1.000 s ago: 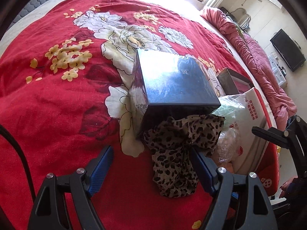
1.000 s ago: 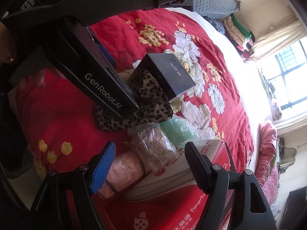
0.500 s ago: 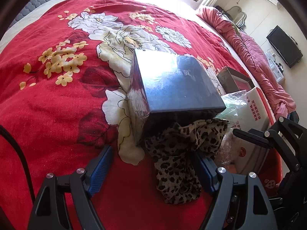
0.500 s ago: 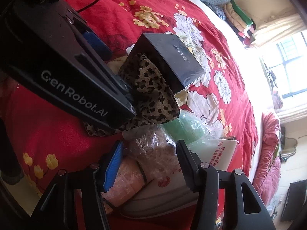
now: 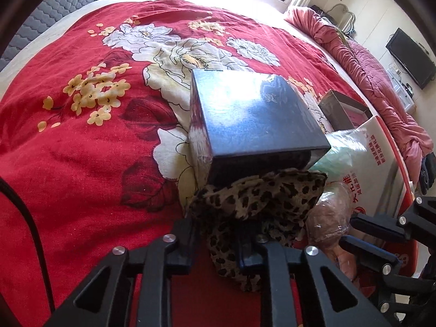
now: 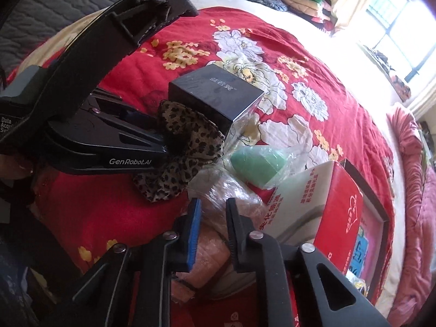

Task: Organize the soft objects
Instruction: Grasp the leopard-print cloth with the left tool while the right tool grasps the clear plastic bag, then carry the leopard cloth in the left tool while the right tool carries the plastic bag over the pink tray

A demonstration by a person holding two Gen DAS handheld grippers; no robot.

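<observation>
The left gripper pinches the leopard cloth lying against the black box. Right of it, the right gripper pinches a plastic-wrapped bundle beside the red carton.

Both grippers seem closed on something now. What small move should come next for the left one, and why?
Probably a short lift of the left gripper toward the person. Its fingers are shut on the leopard-print cloth, whose far edge lies against the dark box. The right gripper pinches the plastic-wrapped bundle beside it, so a slow pull seems safest.
</observation>
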